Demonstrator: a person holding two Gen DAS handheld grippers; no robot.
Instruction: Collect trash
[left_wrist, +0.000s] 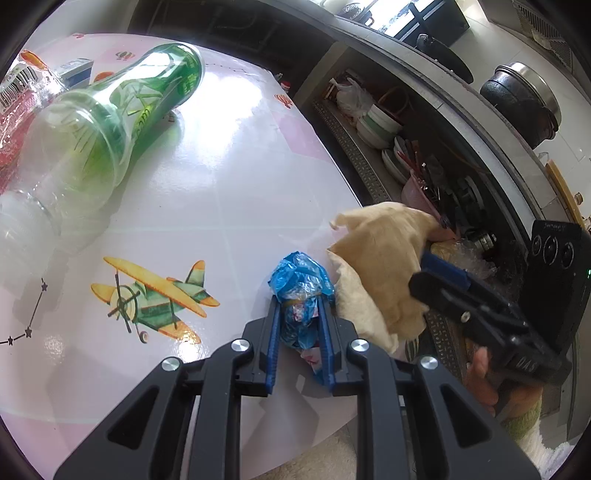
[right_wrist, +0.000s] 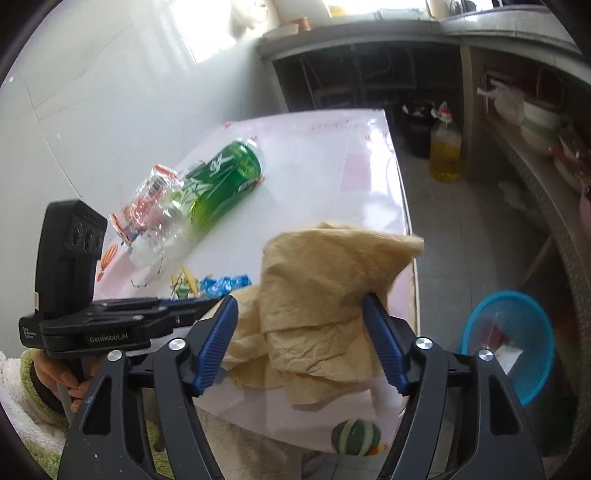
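Closest in, the left gripper (left_wrist: 299, 314) is clamped on a crumpled blue plastic wrapper (left_wrist: 300, 284), its blue pads pressed against both sides of the wad just above the desk (left_wrist: 236, 177). Right beside that wrapper lies a crumpled tan paper sheet (right_wrist: 325, 295), sprawled over the desk's near edge. The right gripper (right_wrist: 301, 317) has its jaws spread wide around this sheet — one pad at each side of it, neither one squeezing, though the right-hand pad looks to brush the paper's edge. No earlier view is here to compare.

Farther back on the desk a green-labelled plastic bottle (left_wrist: 122, 110) lies on its side, and a crinkled clear wrapper with red print (right_wrist: 151, 206) sits against it. Printed on the desk cover is a yellow and green biplane (left_wrist: 155, 299).

Down on the floor, off the desk's right side, stands a blue basket (right_wrist: 476, 325) with some scraps inside — and beyond it a bottle of yellow oil (right_wrist: 445, 147).
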